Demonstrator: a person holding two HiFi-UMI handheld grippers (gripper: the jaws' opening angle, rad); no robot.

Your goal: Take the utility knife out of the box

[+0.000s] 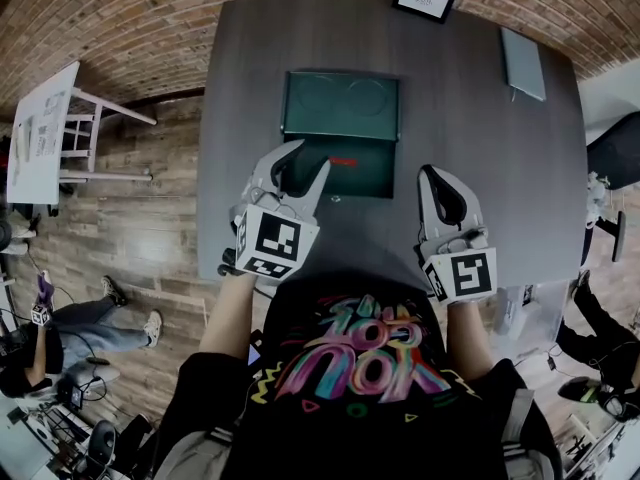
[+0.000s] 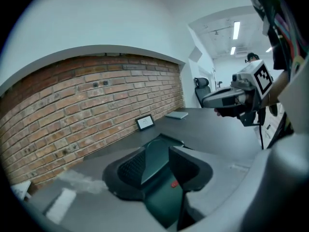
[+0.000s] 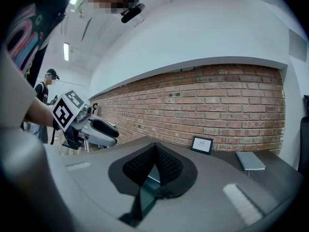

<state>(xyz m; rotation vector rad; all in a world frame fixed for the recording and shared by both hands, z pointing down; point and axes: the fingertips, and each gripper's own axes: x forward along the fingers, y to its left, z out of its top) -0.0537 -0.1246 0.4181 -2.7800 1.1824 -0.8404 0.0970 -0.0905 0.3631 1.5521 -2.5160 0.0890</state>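
Right, hovering the left tool [image 1: 312, 156] at the near edge of the open box [image 1: 375, 180], jaws apart on nothing; holding the right tool [image 3: 154, 149] pinched together, empty, above the surface [image 1: 480, 138]. Could catch the box wall or shove the utility knife [image 1: 342, 161] aside if lowered off-line. Lying flat inside the box, apparently lengthwise side to side; cannot tell the blade end.

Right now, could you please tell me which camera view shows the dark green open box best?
The head view: nearly the whole dark green open box shows from above. The left gripper view shows part of it; the right gripper view only a sliver.
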